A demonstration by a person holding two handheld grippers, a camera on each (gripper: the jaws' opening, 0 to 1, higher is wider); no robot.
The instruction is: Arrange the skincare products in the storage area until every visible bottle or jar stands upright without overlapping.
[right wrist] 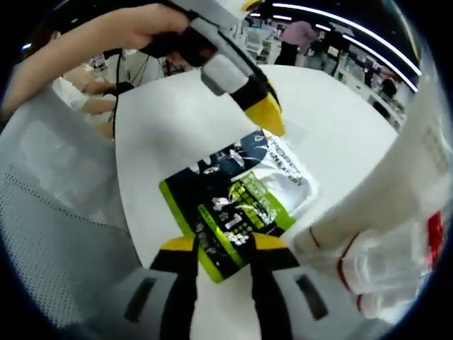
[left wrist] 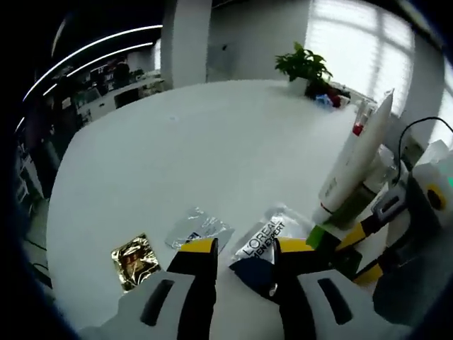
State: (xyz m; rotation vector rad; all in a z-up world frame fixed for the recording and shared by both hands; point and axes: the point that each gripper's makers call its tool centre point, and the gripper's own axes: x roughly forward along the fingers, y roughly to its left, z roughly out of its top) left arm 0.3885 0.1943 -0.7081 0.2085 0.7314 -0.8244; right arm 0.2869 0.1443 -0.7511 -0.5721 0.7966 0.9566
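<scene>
A: Nearest in the left gripper view, the left claw stands with its yellow-tipped jaws parted over the white table, grasping nothing; the dark edge of a L'Oreal sachet lies between the tips.

B: And the right claw?

A: In the right gripper view, the right claw is clenched on the near corner of the same sachet, a dark pack with green print and a silver end, lifted and tilted above the table. From the left view that claw comes in at the right side, green-edged pack between its yellow tips.

B: What lies beside it?

A: Left of the left claw, flat on the table, a small gold foil packet and a clear crumpled wrapper, close together but apart. Just right of the sachet a white tube stands on its cap, leaning a little, with a clear bottle right behind it. The right view shows the tube large at the right edge, with clear plastic and red print below it.

B: Farther off?

A: A potted plant sits at the far rim of the table near the bright windows. In the right view, a hand grips the left claw, whose yellow tip hovers at the sachet's far end; people stand in the office beyond.
</scene>
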